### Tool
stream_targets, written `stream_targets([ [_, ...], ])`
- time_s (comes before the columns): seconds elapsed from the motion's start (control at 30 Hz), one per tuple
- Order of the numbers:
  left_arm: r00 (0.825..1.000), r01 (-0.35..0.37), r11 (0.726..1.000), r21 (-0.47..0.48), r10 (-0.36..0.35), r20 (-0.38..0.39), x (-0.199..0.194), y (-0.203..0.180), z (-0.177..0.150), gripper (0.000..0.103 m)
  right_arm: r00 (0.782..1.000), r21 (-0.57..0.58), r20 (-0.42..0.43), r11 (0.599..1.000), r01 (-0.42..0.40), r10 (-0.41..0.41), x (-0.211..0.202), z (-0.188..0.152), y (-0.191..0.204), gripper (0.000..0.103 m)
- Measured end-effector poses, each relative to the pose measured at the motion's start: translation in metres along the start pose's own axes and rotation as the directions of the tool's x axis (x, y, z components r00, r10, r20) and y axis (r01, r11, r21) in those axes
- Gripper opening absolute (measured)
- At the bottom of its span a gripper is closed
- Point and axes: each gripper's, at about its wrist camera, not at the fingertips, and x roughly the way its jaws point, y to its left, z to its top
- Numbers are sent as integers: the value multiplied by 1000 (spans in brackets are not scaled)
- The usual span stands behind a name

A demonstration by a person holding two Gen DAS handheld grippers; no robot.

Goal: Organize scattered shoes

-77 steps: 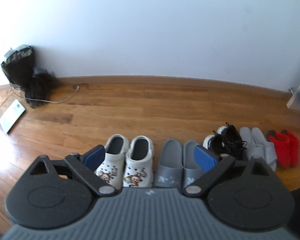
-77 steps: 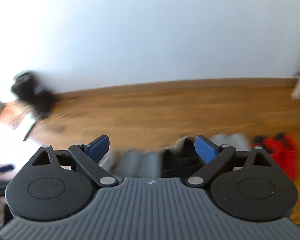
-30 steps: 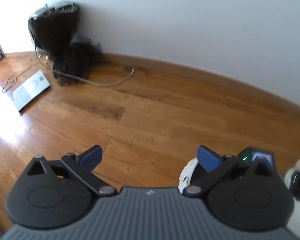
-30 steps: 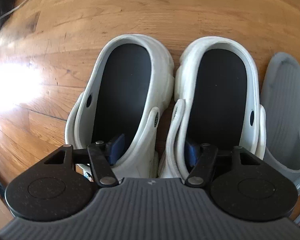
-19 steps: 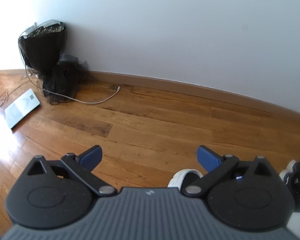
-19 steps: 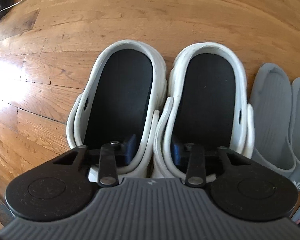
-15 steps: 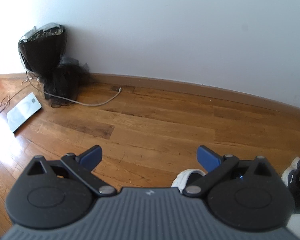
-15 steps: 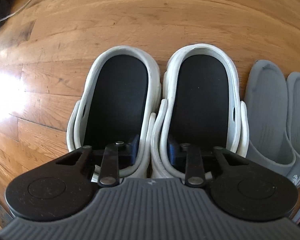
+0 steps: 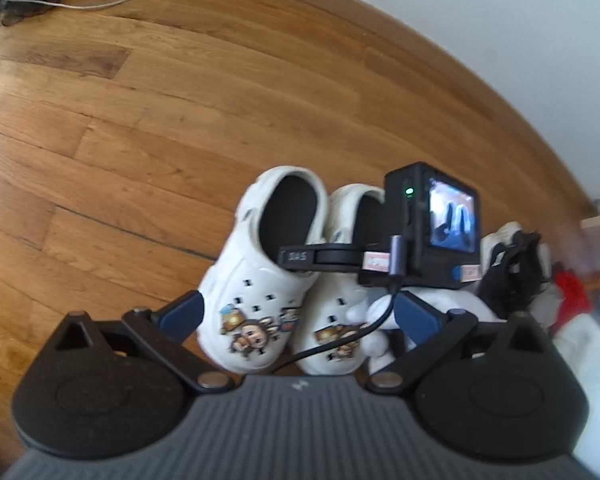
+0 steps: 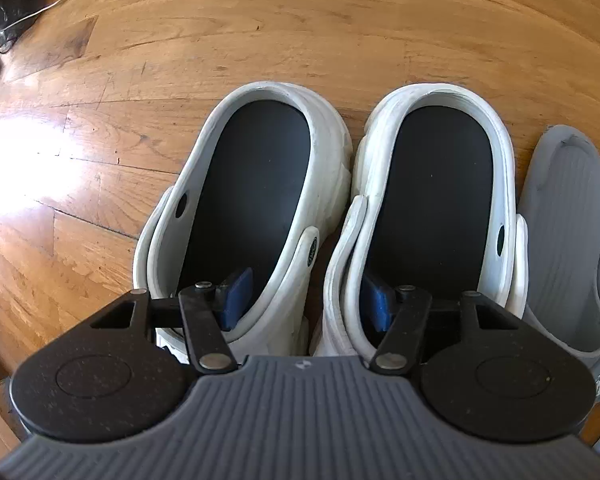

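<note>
While both clogs stand paired at frame centre on wooden floor [image 10: 260, 40]:
Right gripper [image 10: 306, 300]: one pad inside each white clog [image 10: 256, 216], clamping adjoining inner walls.
Left gripper [image 9: 298, 314]: jaws apart, empty, near clog toes.
Grey slides [image 10: 564, 240]: right edge.

left gripper [image 9: 296, 316] | black linkage, ribbed grey body, blue pads [image 9: 182, 314]

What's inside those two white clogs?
Each white clog shows a black insole and one blue fingertip of the right gripper. Their toe ends are hidden by the gripper body.

wood floor [image 10: 300, 32] — white clogs [image 10: 260, 184], grey slides [image 10: 564, 216]
</note>
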Motion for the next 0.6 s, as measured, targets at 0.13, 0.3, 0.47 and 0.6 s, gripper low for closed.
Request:
stream_targets([
  [0.13,999,-32,999,21,31,19,-4,-1,-3,103,999,2,15,999,40,-40,1,1,6,48],
  [0.3,1000,-14,999,29,14,8,-4,0,0,103,997,4,29,998,68,-68,4,3,11,43],
  [0.47,1000,-13,999,-36,14,27,-6,16,1,103,995,9,55,996,88,-89,-2,14,5,27],
  [0.6,998,-35,989,-147,42,45,-4,41,2,103,993,20,82,996,89,-90,-7,28,0,25],
])
